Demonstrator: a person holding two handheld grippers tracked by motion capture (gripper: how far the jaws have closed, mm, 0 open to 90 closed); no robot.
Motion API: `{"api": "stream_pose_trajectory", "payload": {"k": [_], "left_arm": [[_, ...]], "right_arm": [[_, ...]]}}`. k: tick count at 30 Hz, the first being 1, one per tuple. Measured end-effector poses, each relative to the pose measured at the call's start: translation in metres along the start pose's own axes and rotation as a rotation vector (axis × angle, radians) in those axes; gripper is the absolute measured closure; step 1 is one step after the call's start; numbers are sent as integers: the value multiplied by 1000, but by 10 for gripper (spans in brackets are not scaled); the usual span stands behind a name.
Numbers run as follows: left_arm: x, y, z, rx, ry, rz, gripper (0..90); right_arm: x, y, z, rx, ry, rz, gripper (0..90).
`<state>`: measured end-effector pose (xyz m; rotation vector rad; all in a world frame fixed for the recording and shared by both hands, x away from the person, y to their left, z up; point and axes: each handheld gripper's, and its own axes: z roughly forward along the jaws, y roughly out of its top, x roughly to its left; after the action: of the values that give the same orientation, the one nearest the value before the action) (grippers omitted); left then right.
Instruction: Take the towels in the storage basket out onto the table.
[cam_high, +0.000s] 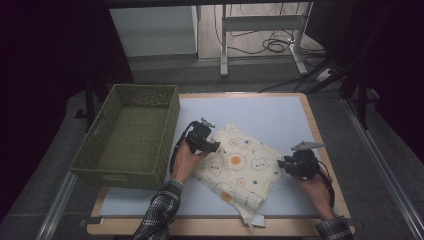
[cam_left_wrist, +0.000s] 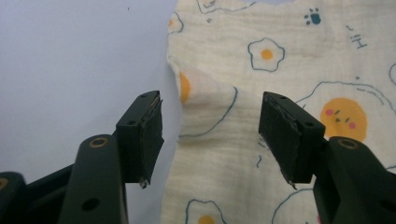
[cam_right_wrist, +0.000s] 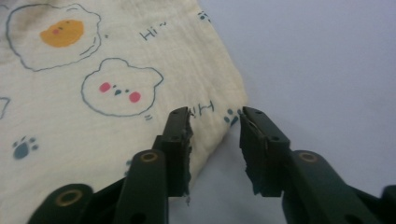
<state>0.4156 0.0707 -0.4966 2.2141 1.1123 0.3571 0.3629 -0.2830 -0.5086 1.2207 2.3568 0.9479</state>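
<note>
Dim all around, the room leaves a pale grey surface (cam_high: 260, 112) with a wooden rim as the one lit spot, cables trailing over the floor behind it. On the surface lies a cream cloth (cam_high: 240, 167) printed with fried eggs, bear faces and paw prints, spread flat and turned at a slant, one corner reaching the near edge. A green woven basket (cam_high: 127, 135) stands at the left edge of the surface, just beside the cloth's left side.

At the cloth's left edge the person's left hand holds the left tongs (cam_high: 212, 145). In the left gripper view these tongs (cam_left_wrist: 210, 128) stand well apart, one jaw over the bare surface and the other over the cloth, with a small raised fold of the cloth's edge between them; the pads are not pressing on it.

Over at the cloth's right corner are the right tongs (cam_high: 282, 164). In the right gripper view they (cam_right_wrist: 215, 140) are partly open, the corner of the cloth lying in the gap, not pinched.
</note>
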Motion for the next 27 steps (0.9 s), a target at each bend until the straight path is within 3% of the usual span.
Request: {"api": "stream_pose_trajectory", "payload": {"k": [1, 2, 3, 6, 9, 10, 11, 12, 13, 14, 15, 19, 23, 27], "left_arm": [[1, -2, -1, -4, 0, -1, 390], [1, -2, -1, -4, 0, -1, 390], [1, -4, -4, -6, 1, 0, 390], [1, -5, -7, -11, 0, -1, 386], [-1, -9, -15, -16, -10, -7, 380], [-1, -9, -15, -16, -10, -7, 377], [-2, -12, -16, -13, -13, -1, 375], [-2, -12, -16, -13, -13, -1, 373], [-3, -14, -16, -13, -15, -2, 371], [-3, -14, -16, -13, -15, -2, 371], [-4, -17, -16, -9, -20, -3, 371], [-3, -20, -11, -3, -16, -9, 373], [-1, -22, -5, -2, -3, -21, 393], [1, -25, 3, 3, 24, -6, 411]], "right_arm": [[0, 0, 7, 16, 4, 5, 720], [0, 0, 7, 16, 4, 5, 720], [2, 0, 10, 10, 29, -7, 859], [2, 6, 3, 10, -6, -39, 873], [-6, 15, -18, -30, -66, -41, 872], [-6, 15, -18, -30, -66, -41, 872], [-16, 19, -31, -46, -114, -41, 869], [-16, 19, -31, -46, -114, -41, 869], [-26, 20, -36, -31, -141, -38, 756], [-26, 20, -36, -31, -141, -38, 756], [-38, 18, -37, -5, -185, -23, 659], [-53, 8, -46, -29, -179, 39, 648], [-57, 0, -46, -22, -170, 61, 647], [-56, -11, -38, -7, -150, 75, 625]]}}
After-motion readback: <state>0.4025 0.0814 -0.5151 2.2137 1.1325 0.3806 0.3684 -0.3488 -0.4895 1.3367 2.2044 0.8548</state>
